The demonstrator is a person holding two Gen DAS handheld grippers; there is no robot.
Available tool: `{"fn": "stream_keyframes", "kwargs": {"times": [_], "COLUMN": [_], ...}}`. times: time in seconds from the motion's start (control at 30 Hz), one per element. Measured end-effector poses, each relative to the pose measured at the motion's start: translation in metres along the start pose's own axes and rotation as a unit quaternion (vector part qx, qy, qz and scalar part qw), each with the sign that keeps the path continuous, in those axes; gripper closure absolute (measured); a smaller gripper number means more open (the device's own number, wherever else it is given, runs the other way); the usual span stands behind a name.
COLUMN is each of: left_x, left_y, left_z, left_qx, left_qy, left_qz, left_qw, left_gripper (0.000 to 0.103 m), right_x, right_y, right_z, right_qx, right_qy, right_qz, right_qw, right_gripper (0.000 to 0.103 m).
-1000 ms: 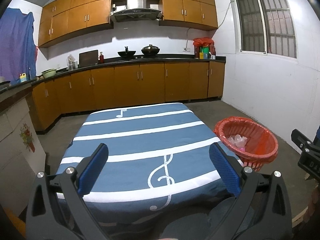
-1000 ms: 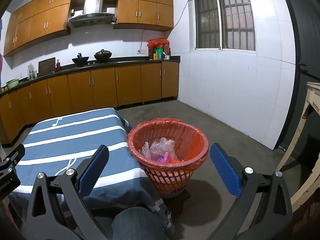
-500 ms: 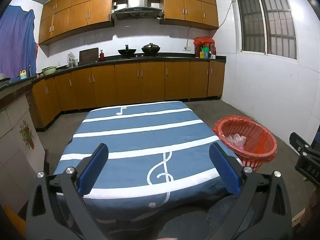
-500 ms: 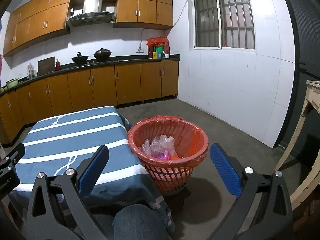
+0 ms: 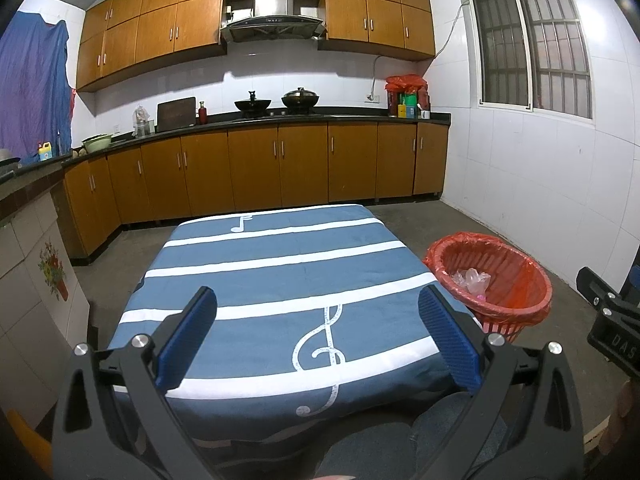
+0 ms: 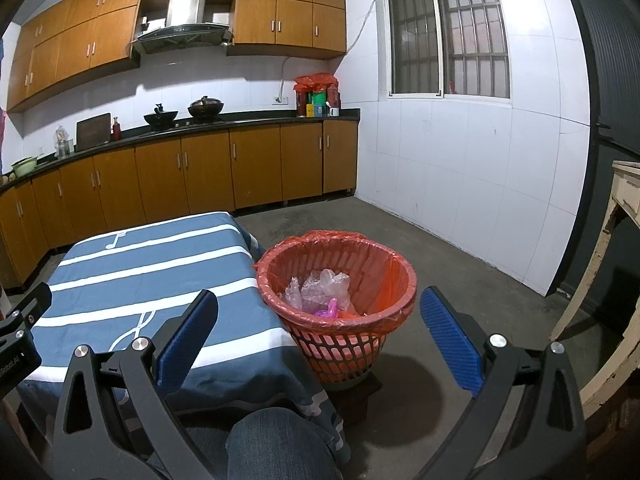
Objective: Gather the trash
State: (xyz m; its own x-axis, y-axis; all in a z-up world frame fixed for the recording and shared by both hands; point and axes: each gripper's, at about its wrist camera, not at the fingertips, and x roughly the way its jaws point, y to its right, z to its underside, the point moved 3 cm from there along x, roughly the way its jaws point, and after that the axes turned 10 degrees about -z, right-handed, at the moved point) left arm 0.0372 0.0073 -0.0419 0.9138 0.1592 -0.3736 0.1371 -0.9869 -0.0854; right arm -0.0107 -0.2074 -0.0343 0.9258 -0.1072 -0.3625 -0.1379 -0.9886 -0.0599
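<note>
Both grippers' fingers spread, empty; basket (image 6: 336,300) touching tablecloth (image 5: 280,272) edge.

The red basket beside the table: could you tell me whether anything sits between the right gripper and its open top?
Nothing visible does. The right gripper is open and empty, and the red basket stands just ahead, its top uncovered, with crumpled plastic inside.

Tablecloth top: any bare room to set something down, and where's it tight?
The whole striped tablecloth shows nothing lying on it, from the far edge by the cabinets to the near edge. The left gripper and right gripper are both open and hold nothing. Tight spot: the table's right edge, where the red trash basket stands close beside it.
</note>
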Motion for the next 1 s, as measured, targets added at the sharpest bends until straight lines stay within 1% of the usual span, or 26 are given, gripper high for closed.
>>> {"fn": "stream_keyframes", "kwargs": {"times": [0.13,1.0], "left_x": [-0.0001,0.0003], "left_y": [0.0002,0.0011], "left_z": [0.0001,0.0001], "left_qx": [0.0,-0.001], "left_qy": [0.0,-0.004], "left_qz": [0.0,0.0], "left_qw": [1.0,1.0], "left_gripper": [0.004,0.004], "right_x": [-0.0012,0.0007], "right_y": [-0.0013,-0.0026], "right_z": [0.0043,-0.0002], "right_qx": [-0.001,-0.001], "right_qy": [-0.001,-0.01], "right_qz": [-0.002,-0.006], "right_qw": [1.0,1.0], "right_gripper": [0.003,0.003]}}
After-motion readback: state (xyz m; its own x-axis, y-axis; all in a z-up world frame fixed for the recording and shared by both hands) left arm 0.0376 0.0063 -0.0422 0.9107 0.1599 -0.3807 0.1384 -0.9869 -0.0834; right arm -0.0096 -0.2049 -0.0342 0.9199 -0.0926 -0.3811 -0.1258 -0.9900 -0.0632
